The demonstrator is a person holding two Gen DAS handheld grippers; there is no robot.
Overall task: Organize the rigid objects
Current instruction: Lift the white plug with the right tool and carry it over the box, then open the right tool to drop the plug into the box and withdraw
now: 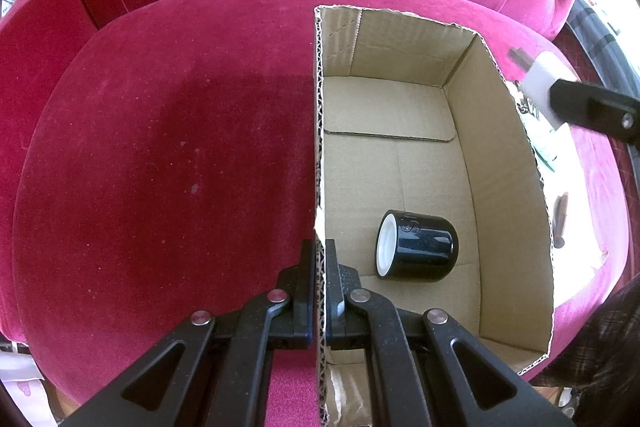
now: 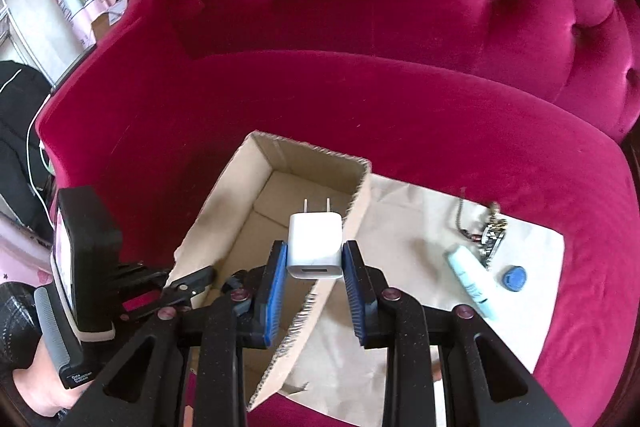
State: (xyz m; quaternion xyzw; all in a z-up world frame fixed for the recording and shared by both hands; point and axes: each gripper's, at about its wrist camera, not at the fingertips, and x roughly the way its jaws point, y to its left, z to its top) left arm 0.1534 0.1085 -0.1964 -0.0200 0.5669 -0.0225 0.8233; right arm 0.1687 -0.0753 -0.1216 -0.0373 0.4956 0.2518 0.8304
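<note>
While your left gripper (image 1: 319, 279) is clamped on the near wall of the cardboard box (image 1: 508, 163), your right gripper (image 2: 314, 265) grips the white charger (image 2: 315, 245) by its flat sides, above the box's right wall. It looks light, rigid and slick, so keep the pads mid-body, clear of the prongs. Further in, a black jar (image 1: 420, 247) lies on the box floor.
</note>
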